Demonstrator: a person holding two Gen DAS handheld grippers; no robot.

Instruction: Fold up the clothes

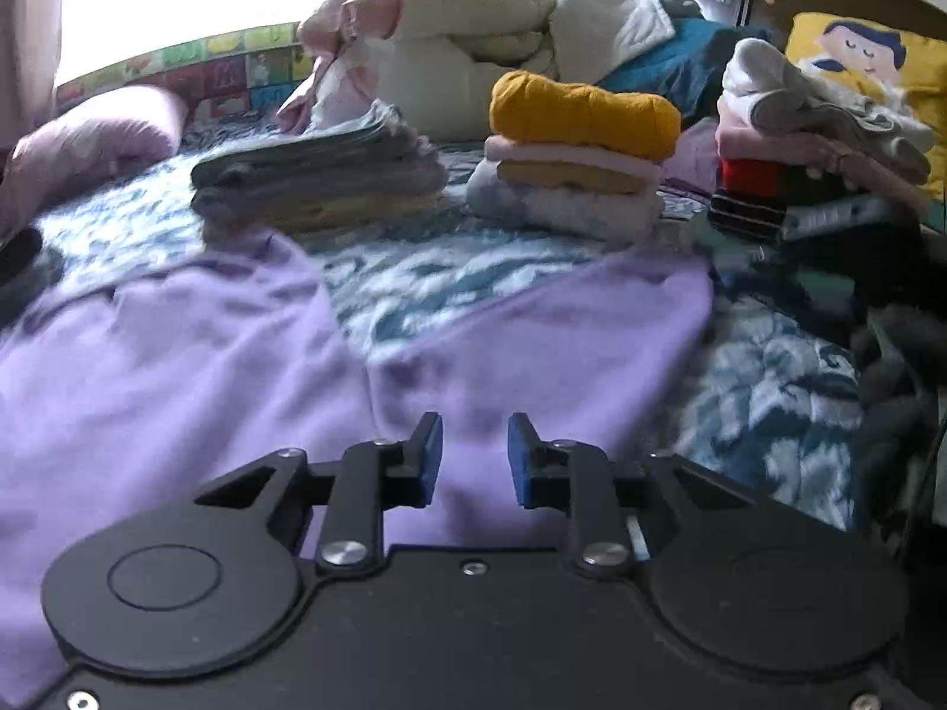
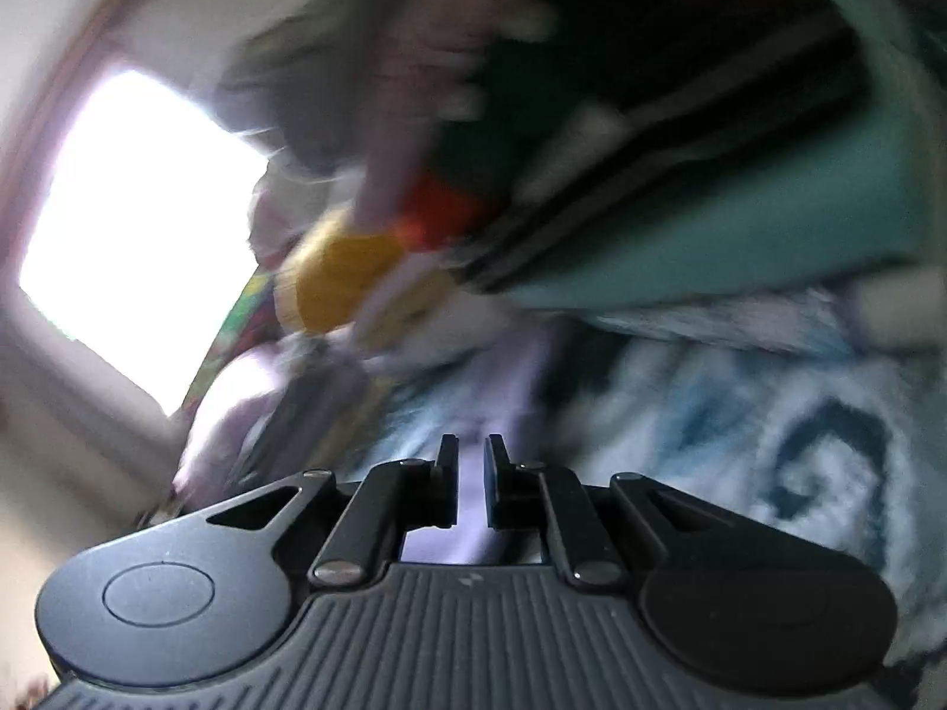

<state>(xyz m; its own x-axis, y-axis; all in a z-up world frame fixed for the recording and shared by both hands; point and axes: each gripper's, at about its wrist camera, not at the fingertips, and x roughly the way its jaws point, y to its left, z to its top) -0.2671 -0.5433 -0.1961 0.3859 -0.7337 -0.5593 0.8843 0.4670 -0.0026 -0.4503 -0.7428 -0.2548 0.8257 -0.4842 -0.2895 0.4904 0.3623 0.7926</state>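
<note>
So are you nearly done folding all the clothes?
Partly. Three folded stacks already sit on the bed, one topped by a mustard piece. The purple garment lies spread out, not yet folded. The left gripper is open above it; the right gripper seems to pinch purple cloth, though that view is blurred.

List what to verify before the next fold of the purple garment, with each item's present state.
1. Garment spread on the bed: ok.
2. Left gripper over the garment, jaws apart, nothing between them: ok.
3. Right gripper holding cloth: cannot tell; jaws nearly together, lilac shows in the gap, view blurred.
4. Room at the garment's far edge: not ok; the grey stack sits right against it.
5. Yellow-topped stack clear of the garment: ok.
</note>
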